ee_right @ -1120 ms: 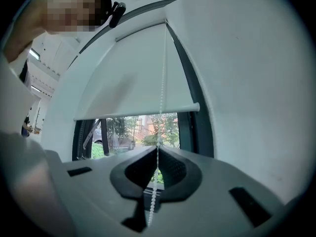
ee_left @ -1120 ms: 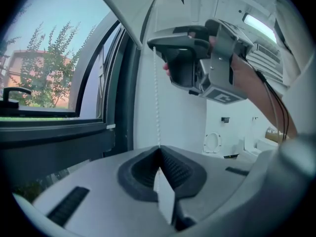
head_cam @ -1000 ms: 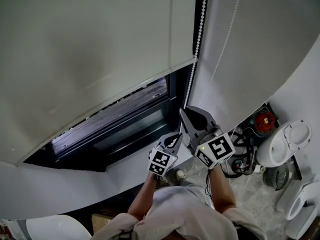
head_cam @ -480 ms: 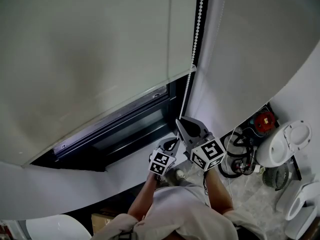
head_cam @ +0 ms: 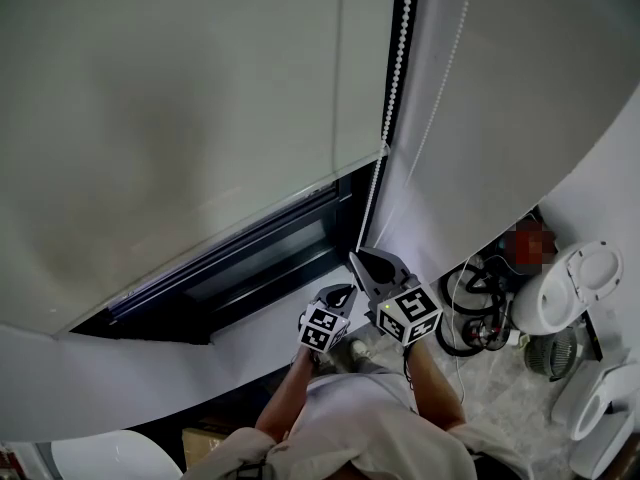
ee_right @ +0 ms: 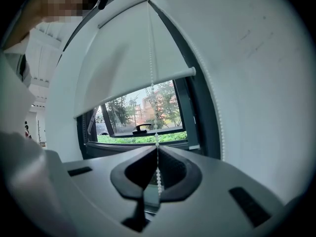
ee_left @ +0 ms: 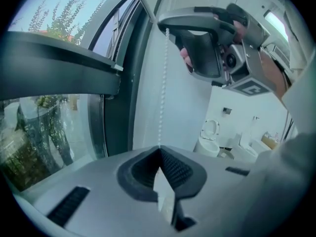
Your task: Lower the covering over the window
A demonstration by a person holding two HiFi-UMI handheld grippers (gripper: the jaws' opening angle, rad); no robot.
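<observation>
A white roller blind [head_cam: 180, 118] covers most of the dark-framed window [head_cam: 255, 258]; its bottom bar [ee_right: 148, 89] hangs a little above the sill. A white bead chain [head_cam: 392, 78] runs down the window's right edge. My right gripper [head_cam: 358, 259] is shut on the bead chain [ee_right: 156, 132], which runs straight up from its jaws. Just below it my left gripper [head_cam: 343, 290] is shut on the same chain [ee_left: 161, 98]. In the left gripper view the right gripper [ee_left: 212, 43] shows above, with the chain taut between the two.
A second chain strand [head_cam: 450, 58] hangs along the white wall at the right. Toilets [head_cam: 572, 286] and coiled black cables [head_cam: 470, 318] stand on the floor at the right. A white sill [head_cam: 265, 336] lies under the window. Trees and grass [ee_right: 143, 138] show outside.
My right gripper has come down along the chain toward the left one. The blind's bottom bar has dropped, so less of the window shows. The left gripper has barely moved.
</observation>
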